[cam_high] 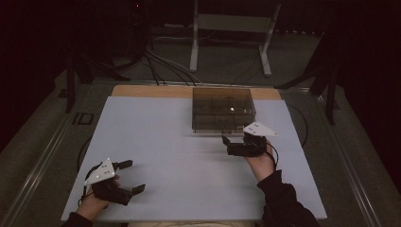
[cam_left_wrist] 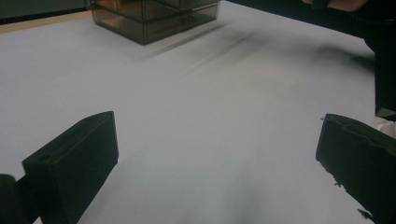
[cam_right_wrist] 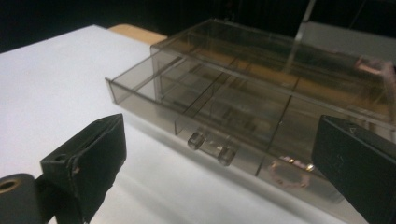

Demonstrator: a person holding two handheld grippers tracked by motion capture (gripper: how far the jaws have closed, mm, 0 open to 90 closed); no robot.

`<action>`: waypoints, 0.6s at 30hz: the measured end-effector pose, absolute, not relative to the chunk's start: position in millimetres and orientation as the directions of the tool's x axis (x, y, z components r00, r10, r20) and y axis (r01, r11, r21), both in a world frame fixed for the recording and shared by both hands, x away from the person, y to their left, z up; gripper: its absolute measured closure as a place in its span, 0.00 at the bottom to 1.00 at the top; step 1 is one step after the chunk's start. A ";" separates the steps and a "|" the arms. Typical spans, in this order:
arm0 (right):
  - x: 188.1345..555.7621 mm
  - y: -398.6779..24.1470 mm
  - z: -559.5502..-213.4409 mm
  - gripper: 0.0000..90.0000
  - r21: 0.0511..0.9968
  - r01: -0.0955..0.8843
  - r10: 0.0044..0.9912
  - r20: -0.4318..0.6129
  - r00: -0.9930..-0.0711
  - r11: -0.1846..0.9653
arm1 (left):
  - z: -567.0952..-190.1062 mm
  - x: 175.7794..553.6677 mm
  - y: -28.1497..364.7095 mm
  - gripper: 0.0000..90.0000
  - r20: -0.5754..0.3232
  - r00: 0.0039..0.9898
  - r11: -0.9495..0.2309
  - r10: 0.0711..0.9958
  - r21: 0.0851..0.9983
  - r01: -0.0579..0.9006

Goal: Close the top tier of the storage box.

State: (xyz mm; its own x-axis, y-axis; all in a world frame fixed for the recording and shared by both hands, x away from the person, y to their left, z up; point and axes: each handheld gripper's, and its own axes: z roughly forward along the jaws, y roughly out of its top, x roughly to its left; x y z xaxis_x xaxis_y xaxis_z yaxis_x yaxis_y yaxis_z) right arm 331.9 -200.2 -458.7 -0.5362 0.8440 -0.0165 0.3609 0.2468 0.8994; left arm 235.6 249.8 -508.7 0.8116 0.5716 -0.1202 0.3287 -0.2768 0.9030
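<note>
Black jaws of my right gripper rise at the lower corners of the right gripper view, spread wide with nothing between them. Just beyond them, centre frame, sits the smoky clear drawer box; its lower drawer is pulled partly out, and the small clear handle lies between my jaws, near but not touched. From the high view, that gripper sits right of centre just below the box. My left gripper rests at the lower left, jaws apart too, well away from the box on the white table mat. I see no obstruction between jaws and handle.
</note>
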 end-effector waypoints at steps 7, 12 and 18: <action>333.5 -202.5 -466.7 0.04 0.888 0.382 0.851 -0.019 -0.525 0.255 | -508.7 235.6 249.9 0.00 -0.120 0.811 -0.277 0.572 0.903 0.329; 331.5 -202.3 -474.2 0.04 0.877 0.404 0.850 -0.010 -0.527 0.261 | -508.7 235.6 250.1 0.00 -0.121 0.811 -0.277 0.572 0.903 0.330; 328.6 -202.3 -485.0 0.04 0.850 0.448 0.846 0.005 -0.533 0.276 | -508.7 235.7 250.5 0.00 -0.119 0.811 -0.276 0.573 0.903 0.328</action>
